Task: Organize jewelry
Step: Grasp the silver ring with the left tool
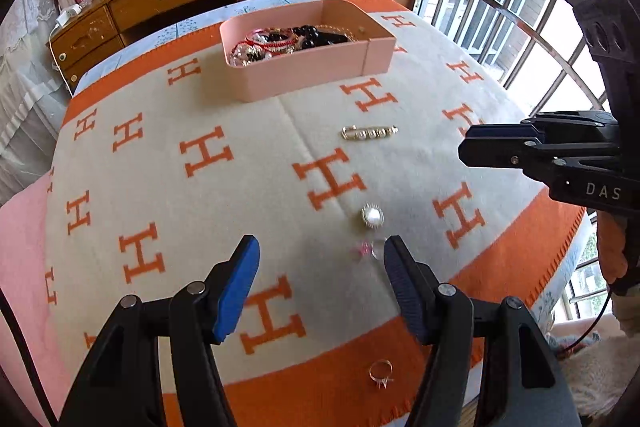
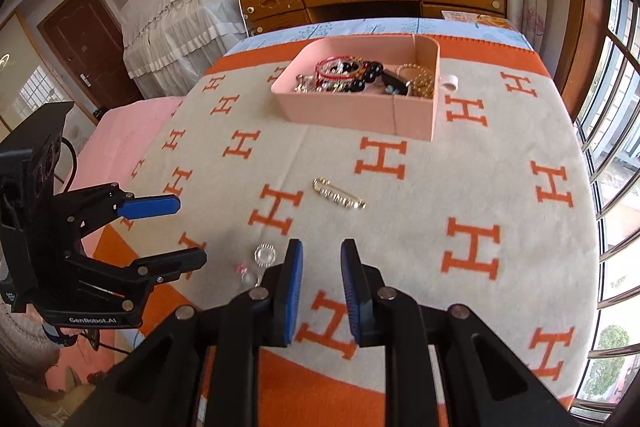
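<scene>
The pink rectangular plastic tray [image 1: 304,77] on the orange-and-cream H-patterned blanket [image 1: 160,167] already holds a heap of beaded bracelets and chains [image 2: 360,77], so much of the sorting looks done. Four pieces lie loose: a gold pearl-set pin brooch [image 1: 369,132], a round pearl brooch [image 1: 373,216], a small pink-and-clear trinket [image 1: 368,250] and a gold ring [image 1: 381,373]. The left tool [image 1: 322,267] gapes wide and empty beside the trinket; the right tool [image 2: 322,267] hovers part-open, empty.

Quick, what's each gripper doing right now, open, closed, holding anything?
Left gripper: open, holding nothing.
Right gripper: open, narrower gap, holding nothing.
</scene>
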